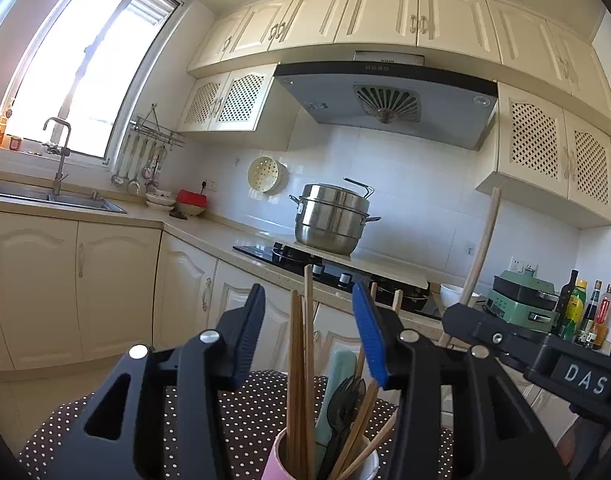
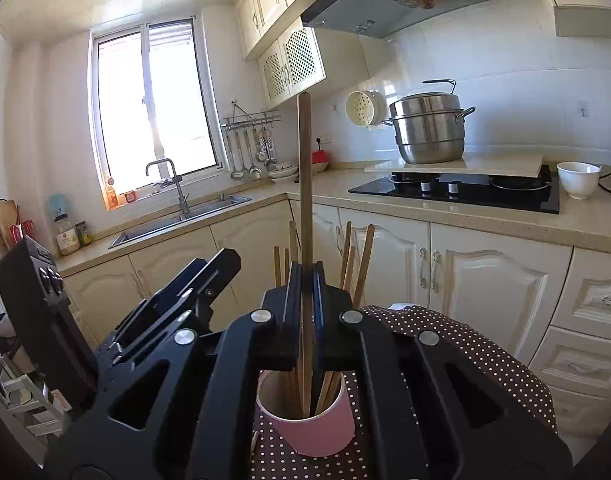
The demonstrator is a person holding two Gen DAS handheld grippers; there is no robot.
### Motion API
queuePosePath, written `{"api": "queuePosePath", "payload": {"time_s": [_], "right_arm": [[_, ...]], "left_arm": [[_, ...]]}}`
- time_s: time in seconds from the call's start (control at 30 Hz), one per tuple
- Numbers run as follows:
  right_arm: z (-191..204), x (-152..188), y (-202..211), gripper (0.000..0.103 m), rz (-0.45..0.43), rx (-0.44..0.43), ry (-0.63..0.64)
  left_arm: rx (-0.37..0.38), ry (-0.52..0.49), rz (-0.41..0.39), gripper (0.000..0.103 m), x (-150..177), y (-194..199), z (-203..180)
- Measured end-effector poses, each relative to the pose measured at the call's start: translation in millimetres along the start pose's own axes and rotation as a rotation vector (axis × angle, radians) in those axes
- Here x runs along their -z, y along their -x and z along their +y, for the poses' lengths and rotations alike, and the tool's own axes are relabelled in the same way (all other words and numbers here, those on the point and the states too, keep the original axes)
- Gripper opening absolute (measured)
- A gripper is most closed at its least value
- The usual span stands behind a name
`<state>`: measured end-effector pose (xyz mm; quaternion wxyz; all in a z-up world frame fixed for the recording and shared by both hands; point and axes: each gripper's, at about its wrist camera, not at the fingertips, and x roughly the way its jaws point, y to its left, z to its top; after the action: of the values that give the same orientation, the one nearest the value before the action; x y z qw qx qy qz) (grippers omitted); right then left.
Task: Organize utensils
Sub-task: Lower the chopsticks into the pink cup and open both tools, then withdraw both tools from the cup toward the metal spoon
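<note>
A single wooden chopstick (image 2: pixel 304 184) stands nearly upright, pinched between the closed fingers of the right gripper (image 2: pixel 305 280), its lower end reaching down into the pink cup (image 2: pixel 317 428) directly below. The grip sits low on the stick, which probably keeps the tip steady while it is guided into the cup's mouth. In the left view the same stick (image 1: pixel 481 248) rises at a slant beside the right tool's black body.

The cup stands on a brown polka-dot cloth (image 2: pixel 465 344) and already holds a bundle of chopsticks (image 1: pixel 301 360), a black plastic fork (image 1: pixel 345 400) and a pale green handle (image 1: pixel 337 376). These lean outward against the rim, so the free room in the mouth looks tight; the held stick seems to be going in near the middle.

The left gripper (image 1: pixel 309 328) hangs over the cup with its jaws spread wide, the tall chopsticks rising between its blue pads (image 1: pixel 369 336) without being touched. It appears placed to steady or gather the bundle.

The cloth's rounded edge falls away close behind the cup, so a knock could tip it off. Beyond, the counter (image 2: pixel 385 188) with the stove (image 2: pixel 465 192) and steel pot (image 2: pixel 429 128) lies well apart.
</note>
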<state>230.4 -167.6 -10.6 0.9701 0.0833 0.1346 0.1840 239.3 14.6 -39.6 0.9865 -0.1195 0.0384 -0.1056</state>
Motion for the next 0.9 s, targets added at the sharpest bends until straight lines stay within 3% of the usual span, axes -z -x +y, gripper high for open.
{"api": "queuePosePath", "payload": {"time_s": [0.8,0.87,0.9], "right_arm": [[22,8,1,0.009,0.040,0.085,0.019],[24,7,4,0.017,0.035,0.090,0.017],[25,6,7,0.026,0.030,0.092,0.017]], "left_arm": [[-0.028,-0.049,0.024,0.053,-14,48,-3],[-0.033,-0.054,0.023,0.055,-17,54,-3],[-0.032,-0.056,0.021,0.056,-18,57,-3]]}}
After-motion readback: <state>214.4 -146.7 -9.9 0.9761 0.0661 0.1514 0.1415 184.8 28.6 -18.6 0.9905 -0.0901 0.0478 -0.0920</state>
